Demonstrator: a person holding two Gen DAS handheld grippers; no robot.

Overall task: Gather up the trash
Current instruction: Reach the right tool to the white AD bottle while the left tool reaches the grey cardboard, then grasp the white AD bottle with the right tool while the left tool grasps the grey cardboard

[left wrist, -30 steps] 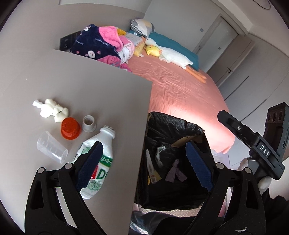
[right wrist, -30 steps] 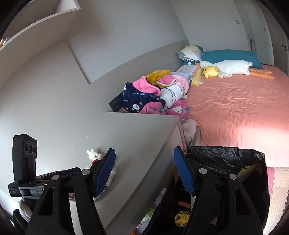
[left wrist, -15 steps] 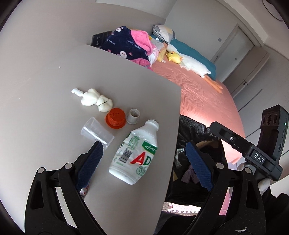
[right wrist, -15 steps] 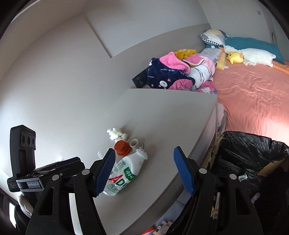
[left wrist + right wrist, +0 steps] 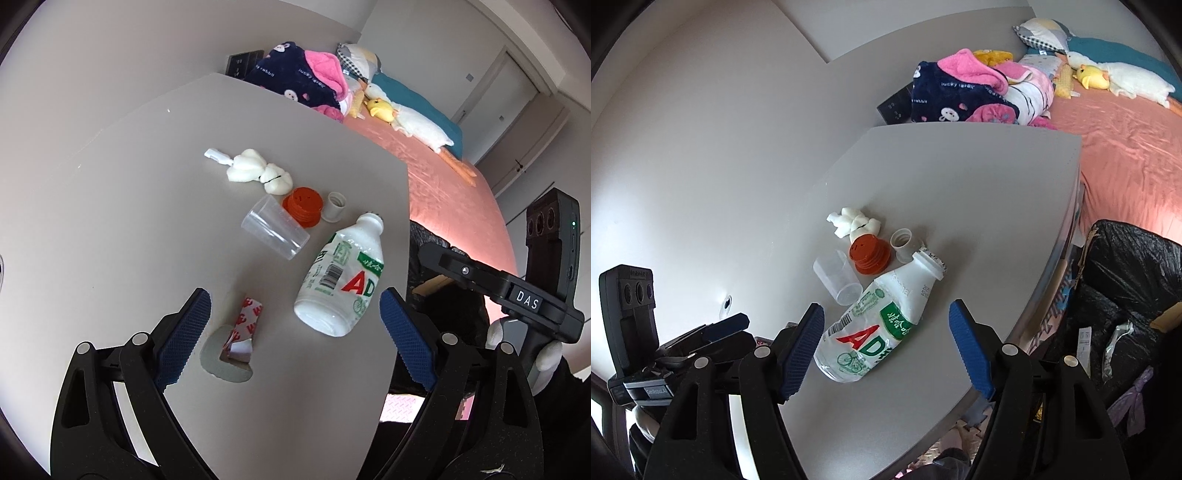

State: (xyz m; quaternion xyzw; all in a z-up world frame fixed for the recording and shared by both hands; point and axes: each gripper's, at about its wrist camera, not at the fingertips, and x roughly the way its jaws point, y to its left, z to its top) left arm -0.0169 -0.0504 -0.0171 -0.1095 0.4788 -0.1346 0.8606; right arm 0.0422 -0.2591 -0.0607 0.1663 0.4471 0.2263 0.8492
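A white AD drink bottle point(image 5: 341, 280) lies on its side on the grey table point(image 5: 129, 192); it also shows in the right wrist view point(image 5: 877, 319). Beside it lie a clear plastic cup point(image 5: 275, 230), an orange lid point(image 5: 303, 206), a small white cap point(image 5: 335, 206), crumpled white tissue point(image 5: 255, 171) and a red-and-white wrapper on a grey disc point(image 5: 236, 341). My left gripper point(image 5: 293, 338) is open above the wrapper and bottle base. My right gripper point(image 5: 886, 343) is open around the bottle's lower end. A black-lined trash bin point(image 5: 1126, 306) stands right of the table.
A bed with a pink sheet point(image 5: 1126, 155) lies beyond the table, with piled blankets point(image 5: 964, 88) and plush toys at its head. The table's edge point(image 5: 1045, 273) runs beside the bin. The other gripper's body point(image 5: 517, 295) hangs at the right of the left view.
Both grippers have swung left from above the trash bin to over the table. The bottle and wrapper now lie between the fingers. Both stay open.
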